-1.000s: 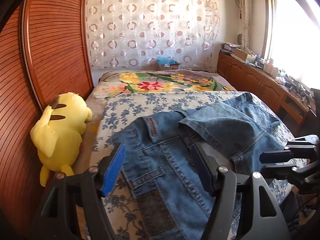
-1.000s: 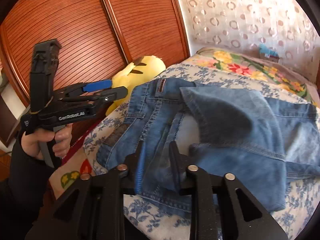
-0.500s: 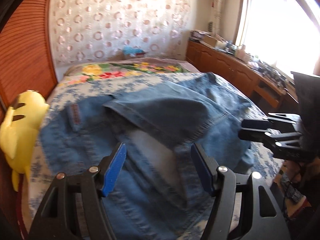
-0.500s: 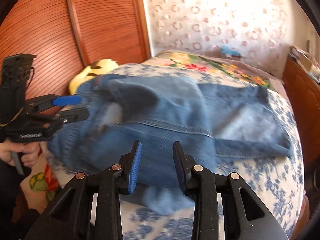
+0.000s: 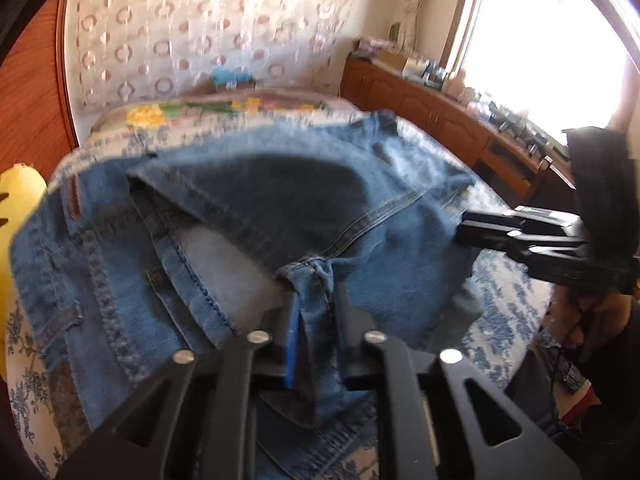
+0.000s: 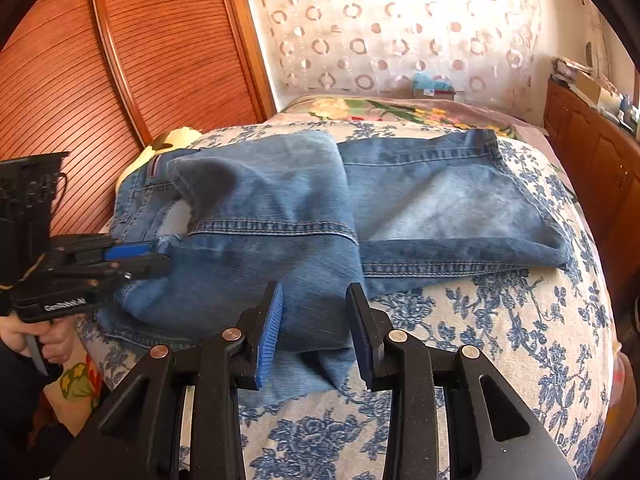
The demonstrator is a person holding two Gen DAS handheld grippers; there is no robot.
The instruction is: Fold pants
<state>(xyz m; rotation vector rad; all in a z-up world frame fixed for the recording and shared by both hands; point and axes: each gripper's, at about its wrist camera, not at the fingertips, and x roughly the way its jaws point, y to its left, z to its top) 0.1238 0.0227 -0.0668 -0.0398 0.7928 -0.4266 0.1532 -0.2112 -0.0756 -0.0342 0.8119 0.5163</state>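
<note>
Blue jeans (image 6: 280, 216) lie partly folded on the floral bedspread (image 6: 520, 340), legs doubled over toward the waistband at the left. My left gripper (image 5: 314, 308) is shut on a bunched seam of the jeans (image 5: 316, 272) near the crotch; it also shows in the right wrist view (image 6: 160, 254) at the left. My right gripper (image 6: 314, 312) is open, its jaws apart over the jeans' near edge, holding nothing. It shows in the left wrist view (image 5: 468, 226) at the right edge of the denim.
A yellow plush toy (image 5: 16, 196) lies at the bed's left side by the wooden slatted wardrobe (image 6: 140, 60). A wooden cabinet (image 5: 440, 116) with clutter runs under the window on the right. A floral blanket (image 6: 400, 110) covers the bed's far end.
My left gripper has closed on the jeans' seam; it was open. My right gripper let go of the denim and opened wider.
</note>
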